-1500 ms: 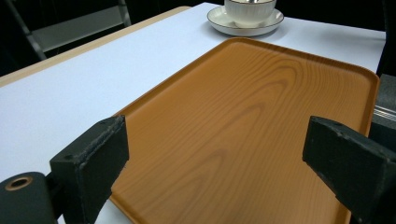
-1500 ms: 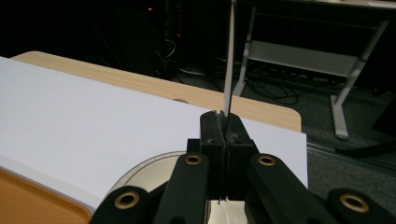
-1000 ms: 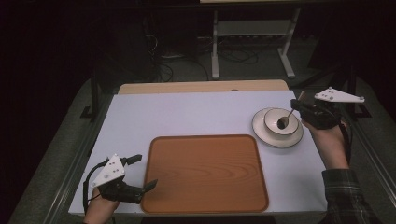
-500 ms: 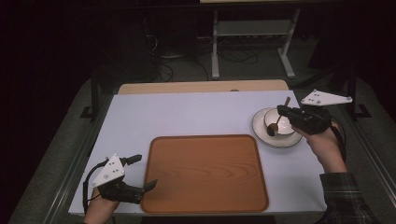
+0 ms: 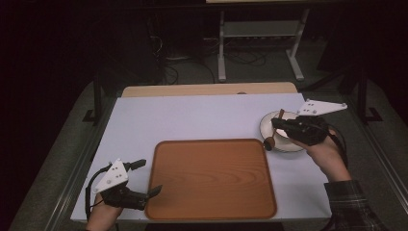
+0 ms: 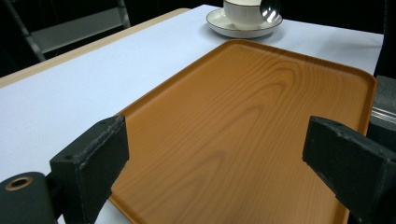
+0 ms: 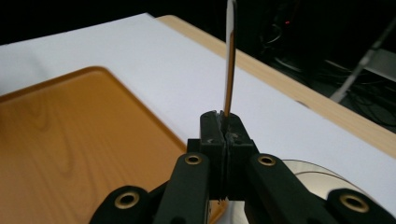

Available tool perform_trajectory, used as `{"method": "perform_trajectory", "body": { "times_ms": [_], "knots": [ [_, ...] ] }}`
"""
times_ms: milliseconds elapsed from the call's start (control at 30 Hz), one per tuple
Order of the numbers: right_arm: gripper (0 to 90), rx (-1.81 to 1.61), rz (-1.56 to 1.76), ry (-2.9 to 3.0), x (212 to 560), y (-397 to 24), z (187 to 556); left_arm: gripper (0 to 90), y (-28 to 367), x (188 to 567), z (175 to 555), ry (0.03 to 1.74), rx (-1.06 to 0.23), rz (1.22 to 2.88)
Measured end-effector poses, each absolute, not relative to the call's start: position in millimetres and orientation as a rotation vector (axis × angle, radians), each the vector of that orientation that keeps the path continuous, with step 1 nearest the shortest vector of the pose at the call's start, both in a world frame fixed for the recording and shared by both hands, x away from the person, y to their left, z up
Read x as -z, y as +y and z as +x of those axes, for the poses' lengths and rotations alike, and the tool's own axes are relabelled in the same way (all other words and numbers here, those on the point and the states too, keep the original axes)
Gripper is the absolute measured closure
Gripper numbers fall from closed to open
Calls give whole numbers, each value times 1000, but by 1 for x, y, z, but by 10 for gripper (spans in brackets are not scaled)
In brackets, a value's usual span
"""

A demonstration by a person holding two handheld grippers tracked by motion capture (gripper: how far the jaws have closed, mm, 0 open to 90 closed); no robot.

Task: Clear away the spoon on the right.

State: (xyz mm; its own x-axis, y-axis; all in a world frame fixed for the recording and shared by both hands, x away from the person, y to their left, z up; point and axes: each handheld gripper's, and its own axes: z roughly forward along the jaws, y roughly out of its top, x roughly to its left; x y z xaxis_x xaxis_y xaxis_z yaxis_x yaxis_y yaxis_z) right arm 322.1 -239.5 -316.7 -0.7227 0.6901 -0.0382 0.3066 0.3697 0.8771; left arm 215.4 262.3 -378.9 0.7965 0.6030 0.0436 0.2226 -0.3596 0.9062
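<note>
A white cup [image 6: 243, 11] stands on a white saucer [image 5: 287, 147] at the table's right, just past the far right corner of the wooden tray [image 5: 211, 180]. My right gripper [image 5: 277, 126] hovers over the saucer, shut on the handle of a dark spoon [image 5: 270, 141]. The spoon hangs tilted, its bowl over the saucer's left rim beside the tray corner. In the right gripper view the spoon handle [image 7: 229, 70] sticks up edge-on from the closed jaws. My left gripper [image 5: 149, 176] rests at the tray's near left corner, open, nothing between its pads [image 6: 93, 158].
The tray [image 6: 252, 112] is bare and lies on a white table top [image 5: 192, 120] with a wooden strip along the far edge. A metal stand [image 5: 260, 33] and cables sit on the dark floor beyond the table.
The right gripper has lifted the spoon out of the cup and carried it left toward the tray's corner. The left gripper has stayed where it was.
</note>
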Motion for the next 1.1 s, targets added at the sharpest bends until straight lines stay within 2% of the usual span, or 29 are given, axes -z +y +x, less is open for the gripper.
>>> {"method": "perform_trajectory", "body": {
  "times_ms": [1100],
  "knots": [
    [883, -1184, 587, 2613, 362, -154, 323, 65, 262, 379, 216, 619, -455, 1943]
  ]
}}
